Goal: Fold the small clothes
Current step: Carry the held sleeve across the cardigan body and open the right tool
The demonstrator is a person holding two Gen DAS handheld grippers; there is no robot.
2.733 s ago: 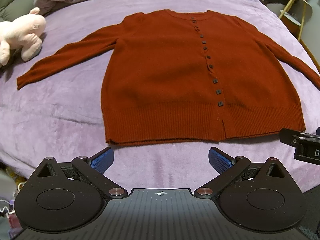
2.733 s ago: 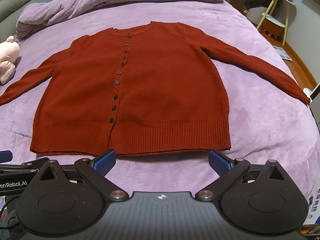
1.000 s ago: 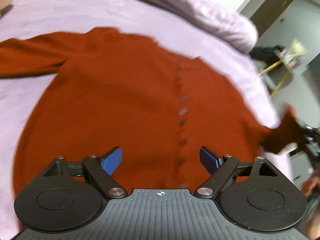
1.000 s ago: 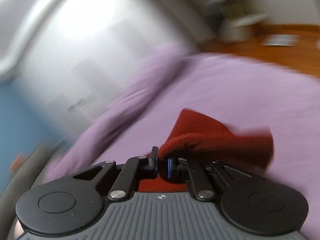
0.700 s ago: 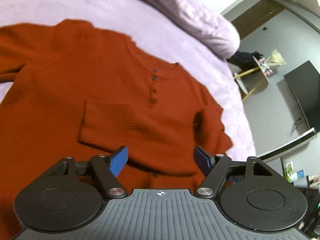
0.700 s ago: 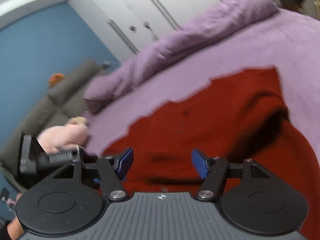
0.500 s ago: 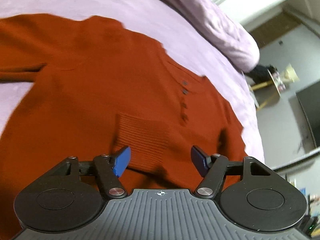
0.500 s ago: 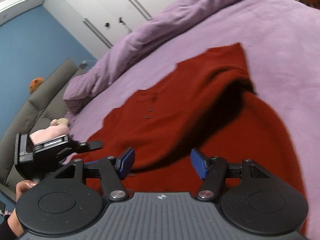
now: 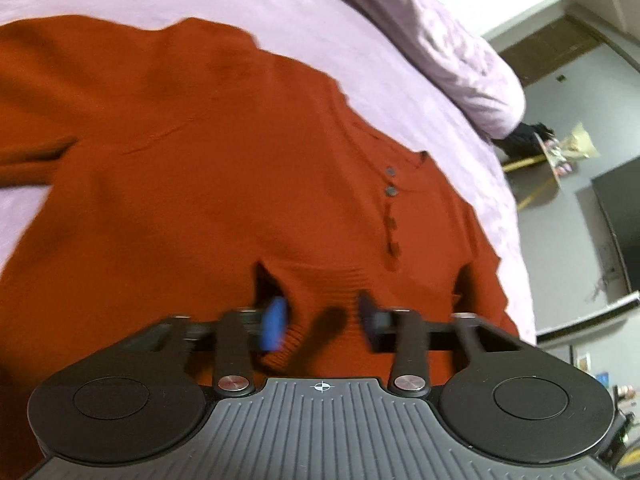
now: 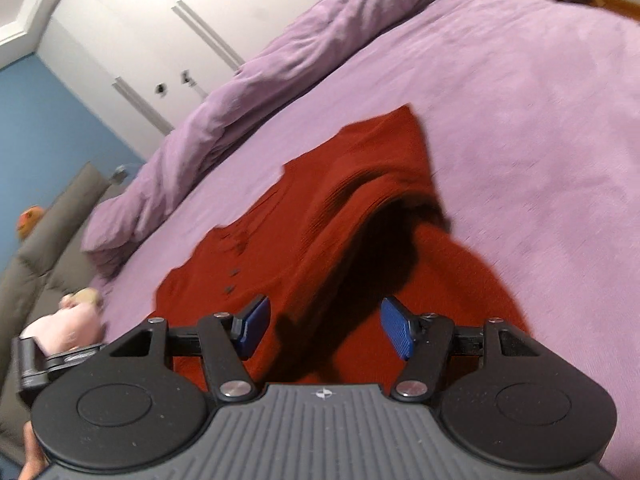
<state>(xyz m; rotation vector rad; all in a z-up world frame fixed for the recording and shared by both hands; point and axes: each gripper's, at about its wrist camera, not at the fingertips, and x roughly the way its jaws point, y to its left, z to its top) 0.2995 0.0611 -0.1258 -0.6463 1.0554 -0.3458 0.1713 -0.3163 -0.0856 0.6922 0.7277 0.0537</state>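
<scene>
Jaws of left gripper [image 9: 320,320] closing around cardigan [image 9: 200,184] cuff, right gripper [image 10: 324,330] parted above it

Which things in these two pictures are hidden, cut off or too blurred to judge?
- Left gripper, left wrist view: the fingers are smeared by motion as they close, so contact with the folded sleeve's cuff is unclear.
- Cardigan, right wrist view: its hem is hidden behind the right gripper, whose jaws stand open.
- Other sleeve, left wrist view: cut off by the left edge.
- Plush toy, right wrist view: blurred, partly behind the left gripper.
</scene>
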